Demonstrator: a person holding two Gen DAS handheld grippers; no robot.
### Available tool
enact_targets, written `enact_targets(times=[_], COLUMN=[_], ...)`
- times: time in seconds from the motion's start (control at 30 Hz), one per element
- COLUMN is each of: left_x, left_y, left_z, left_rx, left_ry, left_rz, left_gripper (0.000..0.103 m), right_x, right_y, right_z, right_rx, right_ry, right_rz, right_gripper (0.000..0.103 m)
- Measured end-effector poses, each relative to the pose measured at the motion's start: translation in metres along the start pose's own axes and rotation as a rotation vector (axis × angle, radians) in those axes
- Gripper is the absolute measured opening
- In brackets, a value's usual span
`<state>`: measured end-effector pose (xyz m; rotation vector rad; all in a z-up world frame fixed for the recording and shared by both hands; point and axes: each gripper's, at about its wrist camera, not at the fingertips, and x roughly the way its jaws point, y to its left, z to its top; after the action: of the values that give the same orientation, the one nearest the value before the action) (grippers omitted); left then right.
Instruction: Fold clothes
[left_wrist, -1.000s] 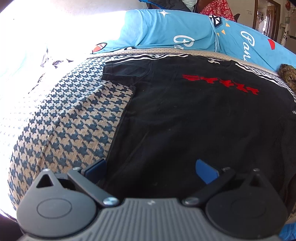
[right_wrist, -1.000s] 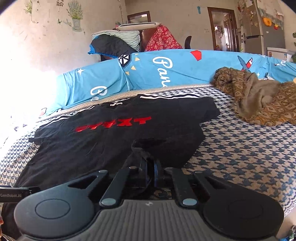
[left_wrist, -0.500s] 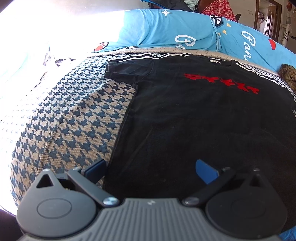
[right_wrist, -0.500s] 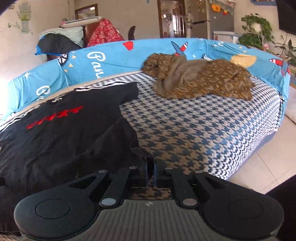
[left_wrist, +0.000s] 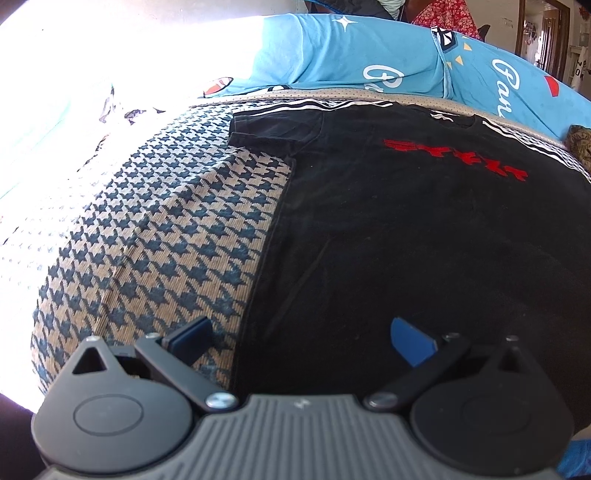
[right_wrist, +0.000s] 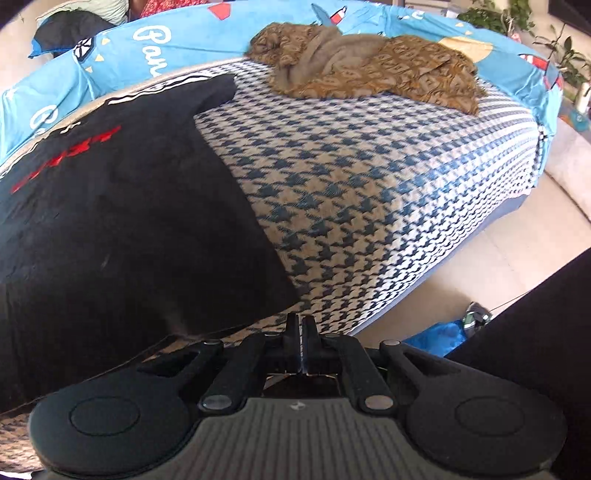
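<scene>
1. Black tee (left_wrist: 424, 240) lies spread flat, print up, on the houndstooth bed cover (left_wrist: 166, 236); collar toward the blue cushions (left_wrist: 369, 59), hem toward me.
2. Left sleeve (left_wrist: 273, 127) sticks out flat to the side; right side edge runs straight down the cover in the right view.
3. My left gripper (left_wrist: 301, 338) is spread wide, nothing in it, hovering over the tee's lower left edge; one pad over cover, the other over cloth.
4. My right gripper (right_wrist: 300, 332) is pressed together near the lower right corner of the tee. Can't tell if any cloth is pinched; looks bare.
5. Handling guess: thin knit, light, limp, no stiffness. It'll drape and sag off any single pinch and drag on the ribbed cover.
6. Best holds: hem corners or shoulder seams, where cloth is doubled; pinch both layers.
7. Brown garment (right_wrist: 369, 62) lies crumpled at the far right, well apart from the tee.
</scene>
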<state>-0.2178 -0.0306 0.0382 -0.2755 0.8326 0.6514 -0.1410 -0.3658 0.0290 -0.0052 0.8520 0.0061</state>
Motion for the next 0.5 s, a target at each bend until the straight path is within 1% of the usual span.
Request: enact_targets(times=[0.13,0.23,0.3,0.5], left_x=[-0.003,-0.003,-0.004,-0.004], left_y=[0.002,0.004,0.003,-0.002], left_z=[-0.003,-0.002,-0.002,-0.001], left_rx=[0.010,0.004,0.001,0.017], left_ry=[-0.004,-0.004,-0.004,-0.006], left_rz=[-0.005,-0.010,-0.013,-0.031], left_gripper=[0.103,0.103,0.103,0.103], right_x=[-0.015,-0.023,-0.023,-0.007], right_y=[-0.002,-0.003,-0.001,0.008], right_z=[0.004,0.013,0.020,0.048], right_rx=[0.020,0.050,0.042,0.016], right_ry=[-0.093,-0.147,-0.160,-0.125], right_rz=[0.027,0.064,0.104,0.240], right_gripper=[0.003,0.004,0.004,0.004])
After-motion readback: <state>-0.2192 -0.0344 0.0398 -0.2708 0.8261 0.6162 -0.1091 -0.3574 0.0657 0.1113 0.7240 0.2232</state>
